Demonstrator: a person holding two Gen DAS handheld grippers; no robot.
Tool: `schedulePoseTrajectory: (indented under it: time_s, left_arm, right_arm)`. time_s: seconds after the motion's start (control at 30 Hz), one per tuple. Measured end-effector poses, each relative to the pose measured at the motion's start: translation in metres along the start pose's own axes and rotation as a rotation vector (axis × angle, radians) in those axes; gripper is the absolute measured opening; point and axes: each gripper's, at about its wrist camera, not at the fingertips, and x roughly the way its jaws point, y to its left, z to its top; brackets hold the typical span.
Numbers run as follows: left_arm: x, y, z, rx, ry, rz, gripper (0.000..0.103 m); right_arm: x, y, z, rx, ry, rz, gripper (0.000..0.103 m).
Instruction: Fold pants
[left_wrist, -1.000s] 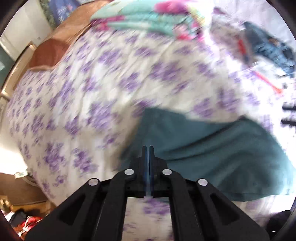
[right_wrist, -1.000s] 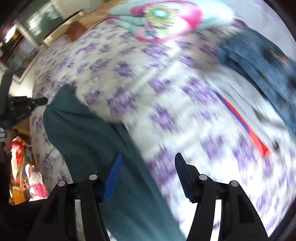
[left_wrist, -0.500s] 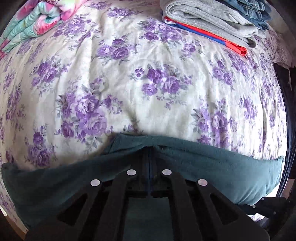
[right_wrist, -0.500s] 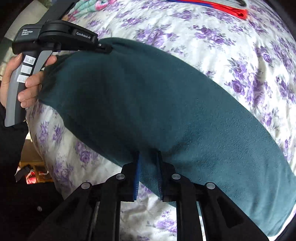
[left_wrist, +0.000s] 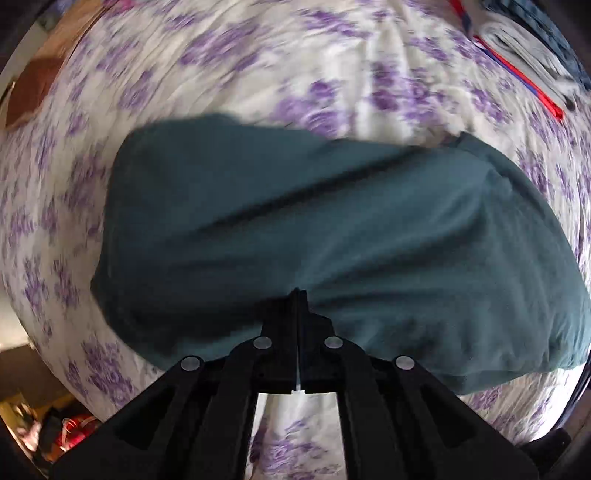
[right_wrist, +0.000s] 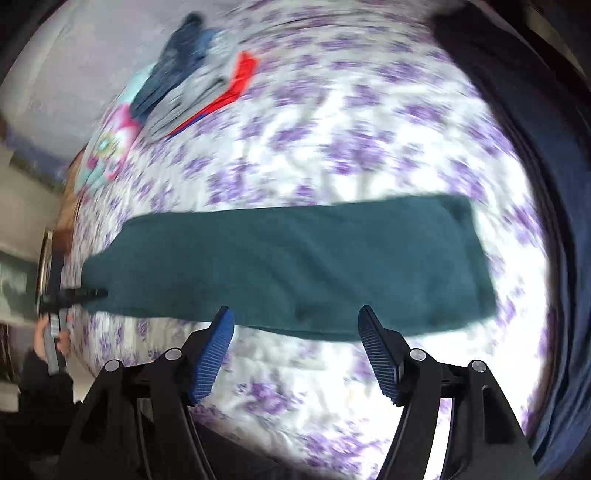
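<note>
Pants (right_wrist: 295, 266) are lying as a long teal band across the flowered bed (right_wrist: 332, 155); left tool (left_wrist: 297, 295) is pinching their edge, right tool (right_wrist: 295, 332) is gaping above them.

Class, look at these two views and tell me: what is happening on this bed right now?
A person with a handheld gripper in each hand is folding dark teal fleece pants on a purple-flowered bedsheet. The left gripper is shut on the near edge of the pants at one end. The right gripper is open, with its blue-padded fingers just short of the cloth and holding nothing. The pants lie as a long folded strip. A stack of folded clothes sits farther back.
</note>
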Motion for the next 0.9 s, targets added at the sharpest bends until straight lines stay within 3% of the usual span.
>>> schedulePoseTrajectory:
  time_s: [0.03,0.13,0.23,0.37,0.5,0.57,0.6,0.67,0.7,0.77,0.9]
  left_arm:
    - [-0.003,0.006,-0.003,-0.022,-0.004,-0.021,0.001]
    - [-0.021,-0.011,-0.014,0.020,-0.050,0.040,0.001]
    - [-0.036,-0.058,-0.021,0.105,-0.079,-0.050,0.001]
    - [-0.044,-0.153,-0.036,0.281,-0.105,-0.175,0.001]
    - [-0.026,-0.229,-0.057,0.374,-0.054,-0.260,0.002]
    - [-0.016,-0.247,-0.066,0.394,-0.024,-0.279,0.002]
    - [-0.013,-0.251,-0.075,0.408,-0.024,-0.268,0.002]
    - [-0.009,-0.252,-0.086,0.450,-0.059,-0.216,0.002]
    - [-0.010,-0.250,-0.089,0.453,-0.064,-0.213,0.002]
    - [-0.012,-0.248,-0.088,0.434,-0.049,-0.230,0.002]
    - [-0.025,-0.242,-0.085,0.417,-0.042,-0.284,0.002]
  right_arm:
    - [-0.009,-0.026,-0.008,0.091,-0.016,0.007,0.070]
    - [-0.013,-0.076,-0.031,0.279,-0.043,0.047,0.070]
    - [-0.001,-0.099,-0.038,0.374,-0.060,0.135,0.070]
    - [0.026,-0.106,-0.034,0.455,-0.057,0.259,0.070]
    - [0.040,-0.115,-0.018,0.533,-0.094,0.336,0.070]
    - [0.043,-0.122,-0.013,0.589,-0.112,0.370,0.069]
    - [0.044,-0.125,-0.012,0.606,-0.118,0.373,0.065]
    - [0.044,-0.127,-0.012,0.617,-0.126,0.328,0.035]
    - [0.046,-0.128,-0.015,0.620,-0.123,0.304,0.009]
    - [0.049,-0.134,-0.021,0.660,-0.131,0.337,0.009]
    - [0.042,-0.122,-0.014,0.583,-0.150,0.280,0.009]
